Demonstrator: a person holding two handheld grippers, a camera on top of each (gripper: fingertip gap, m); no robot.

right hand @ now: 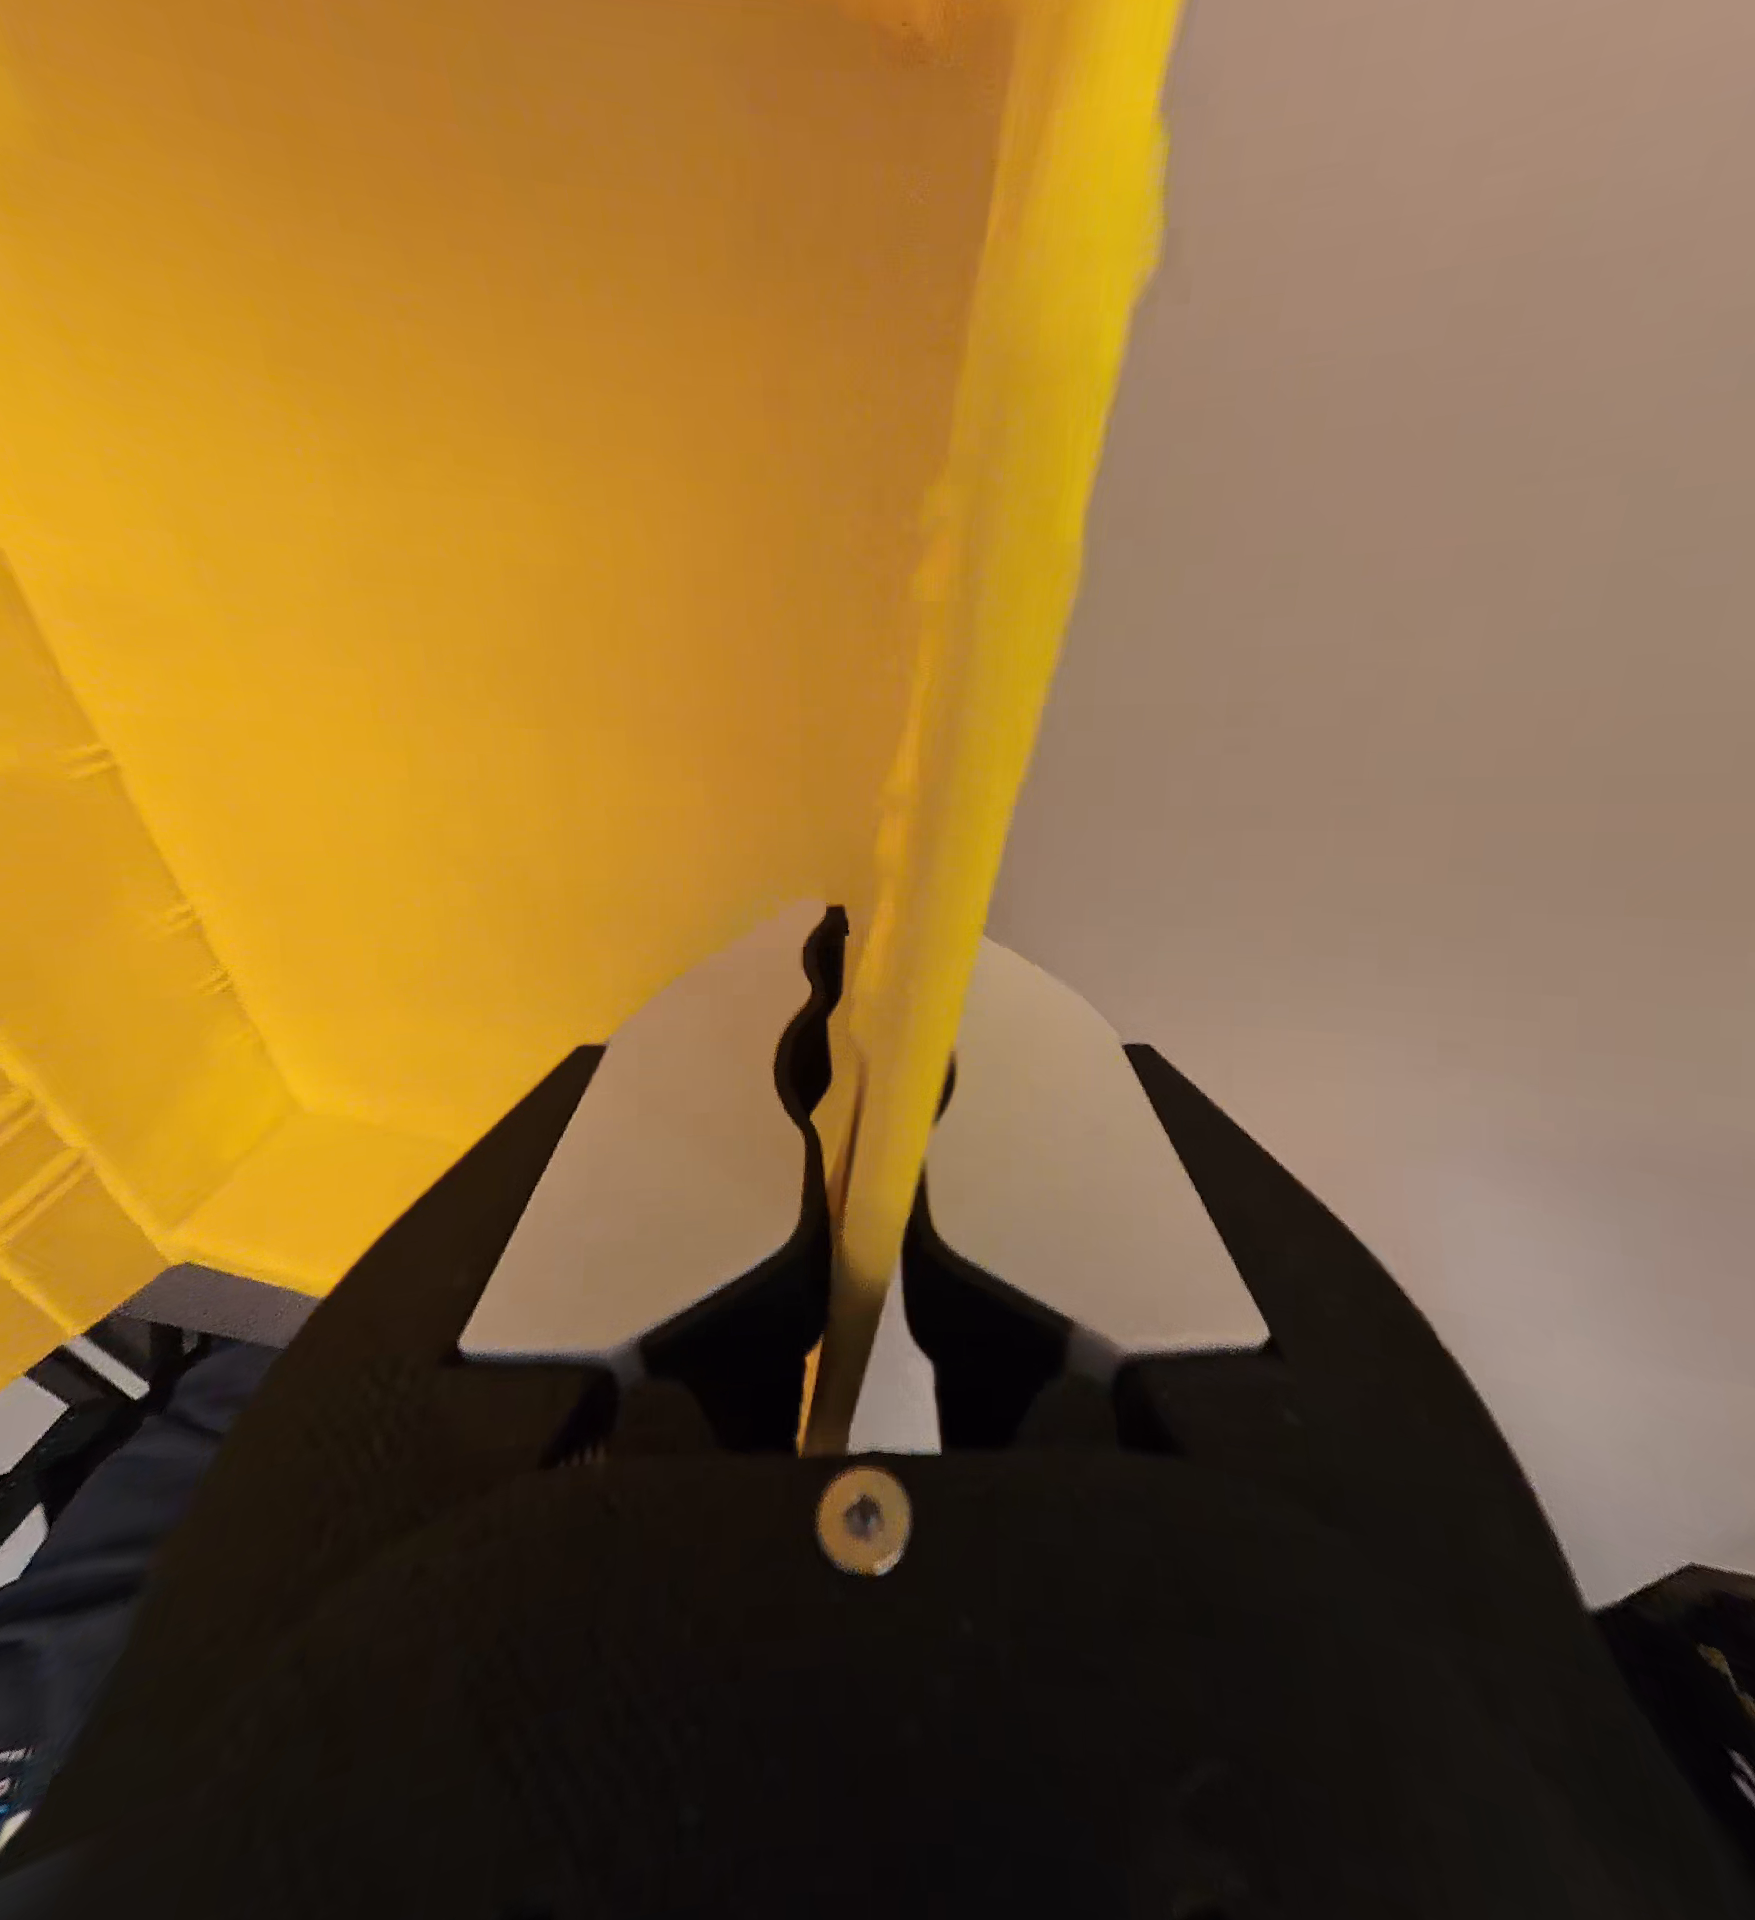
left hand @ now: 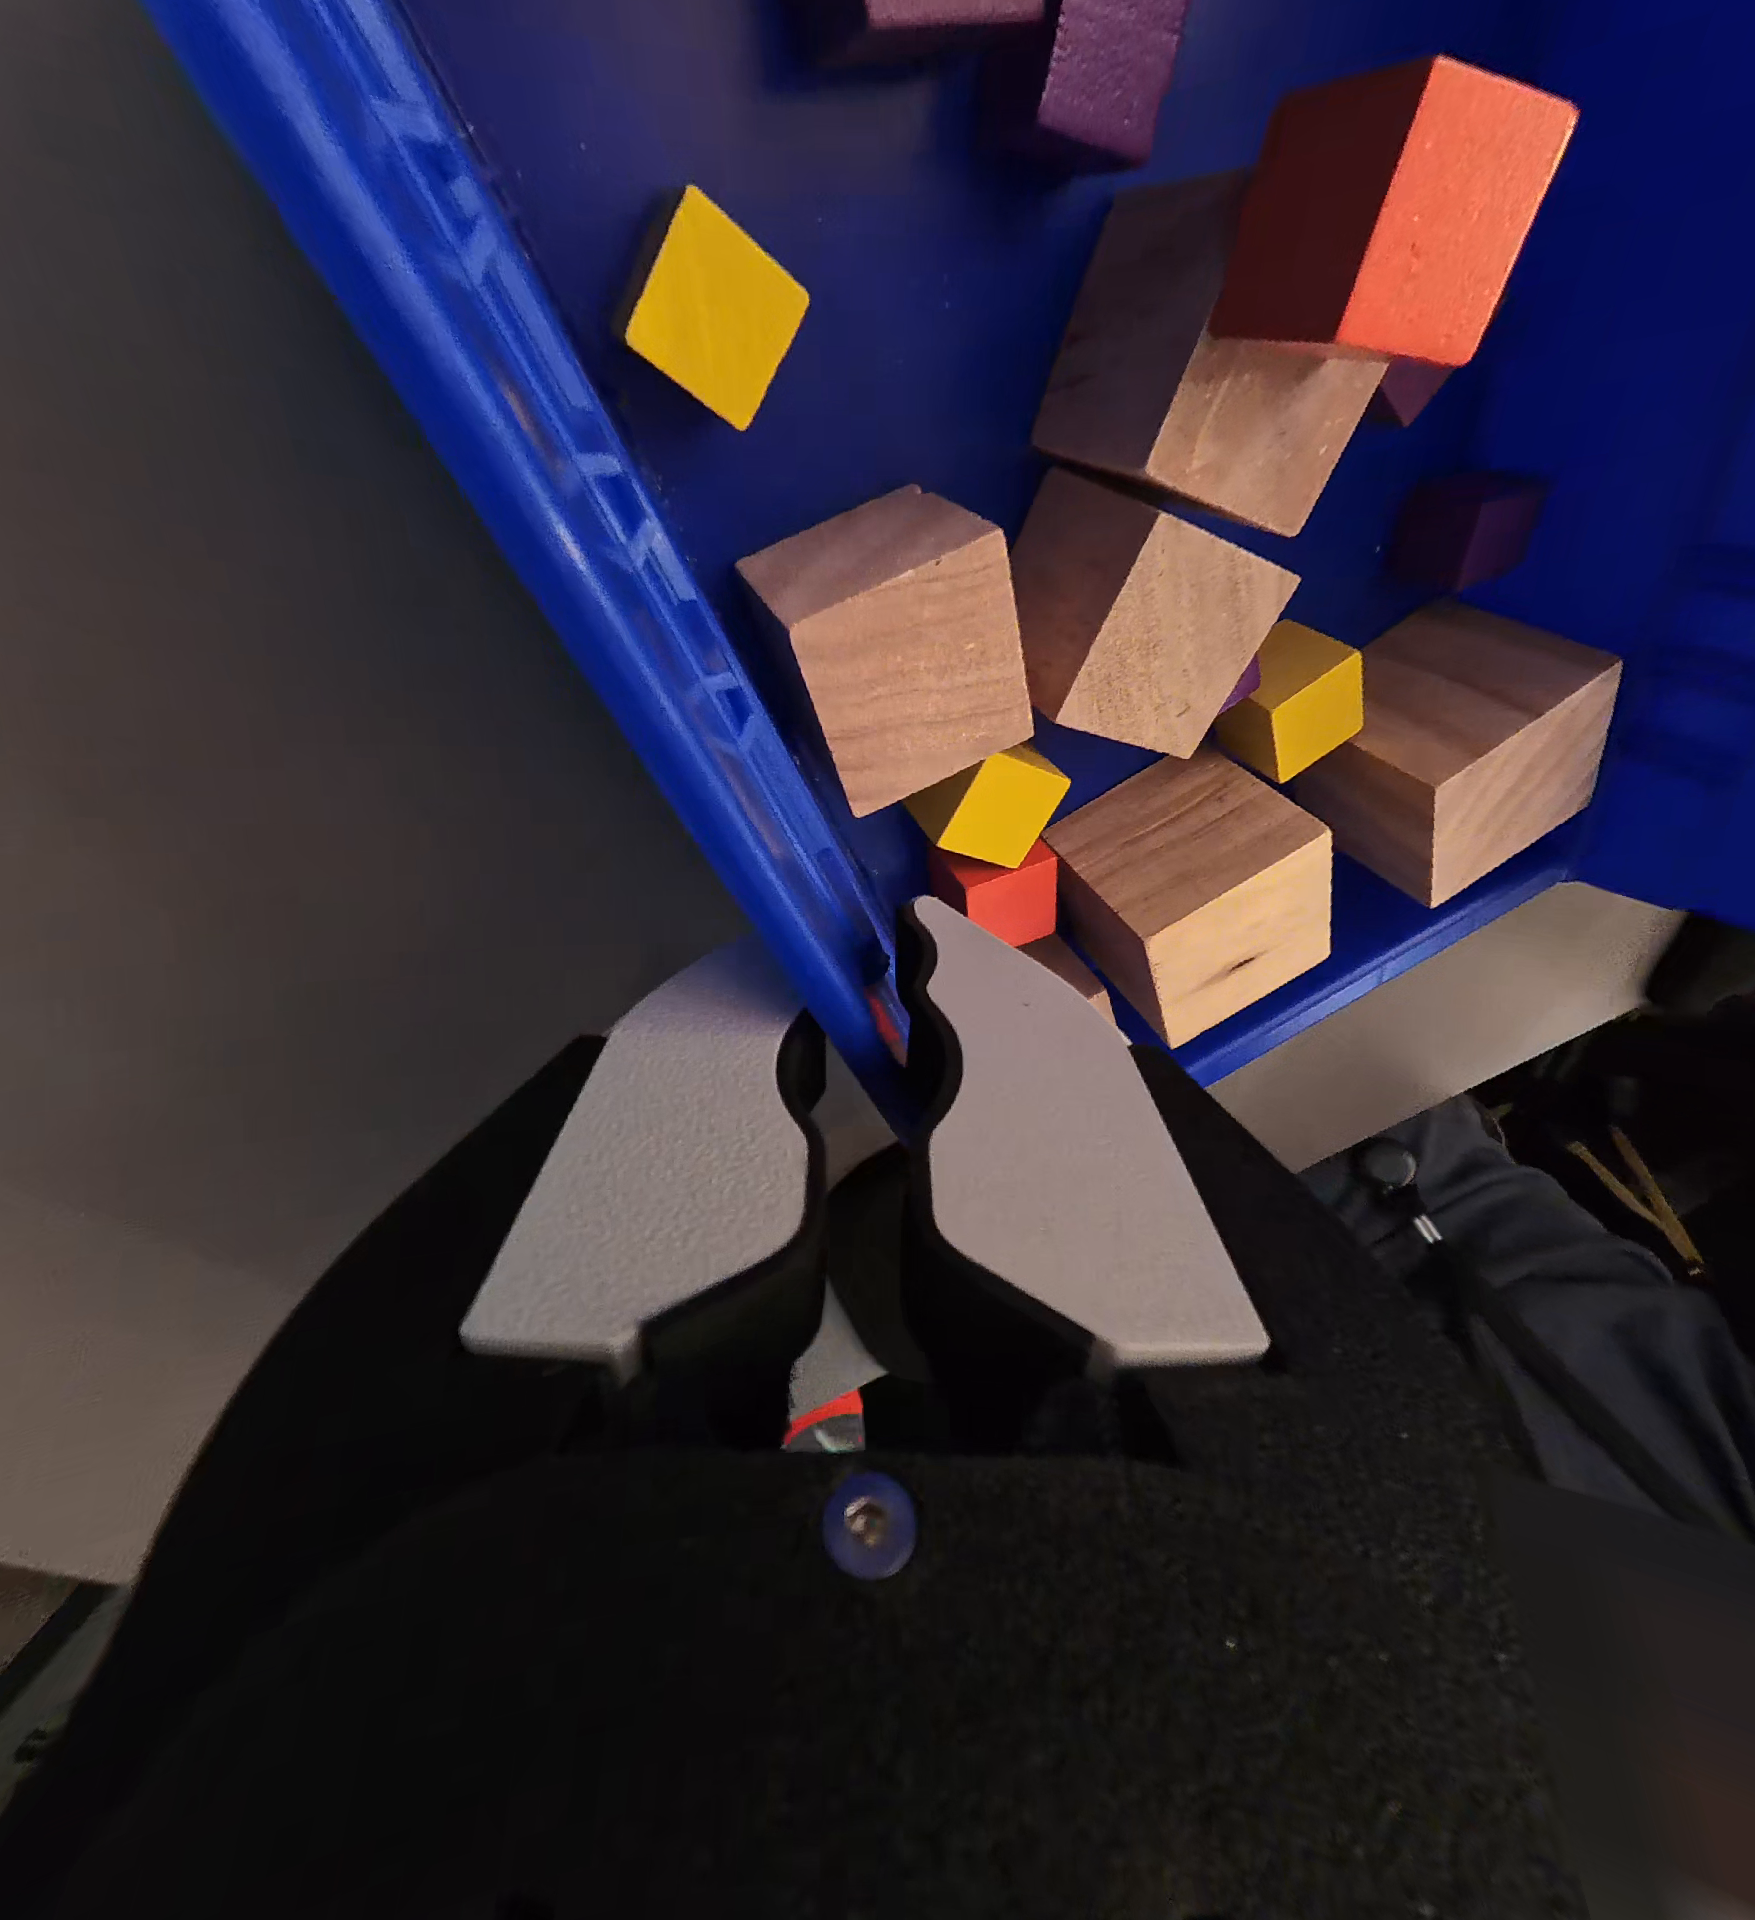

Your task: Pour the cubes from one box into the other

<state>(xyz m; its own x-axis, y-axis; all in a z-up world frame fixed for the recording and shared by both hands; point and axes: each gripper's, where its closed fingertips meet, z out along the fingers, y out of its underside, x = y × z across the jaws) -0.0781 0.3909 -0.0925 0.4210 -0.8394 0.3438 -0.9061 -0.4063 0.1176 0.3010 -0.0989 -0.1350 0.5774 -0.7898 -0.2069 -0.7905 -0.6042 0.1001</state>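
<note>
In the left wrist view, the left gripper (left hand: 894, 1023) is clamped on the side wall of a blue box (left hand: 499, 416), one grey finger (left hand: 1049, 1132) inside and the other outside the wall. The box is smooth moulded plastic with a ribbed rim, and it tilts steeply across the frame. No writing shows here. Cubes crowd the near corner of the box: five plain wooden cubes (left hand: 909, 649) with visible grain, touching or leaning on one another, with two small yellow cubes (left hand: 992, 805) wedged among them and a small orange cube (left hand: 998, 894) at the corner by the inner finger. A large orange cube (left hand: 1403, 208) rests above the wooden ones, a yellow cube (left hand: 717, 307) sits apart near the gripped wall, and purple cubes (left hand: 1112, 73) with a grainy foam-like face lie toward the far end. Behind the box is a plain grey surface (left hand: 177, 623); a dark sleeve (left hand: 1579, 1299) shows at lower right. In the right wrist view, the right gripper (right hand: 878, 997) is closed on the wall of a yellow box (right hand: 437, 520), the wall passing between its fingers. This box is smooth plastic with ribbed outer mouldings at left, and its visible interior holds no cubes. A plain beige surface (right hand: 1475, 623) fills the right side. At the lower left corner, dark fabric (right hand: 73, 1558) bears a small printed label.
</note>
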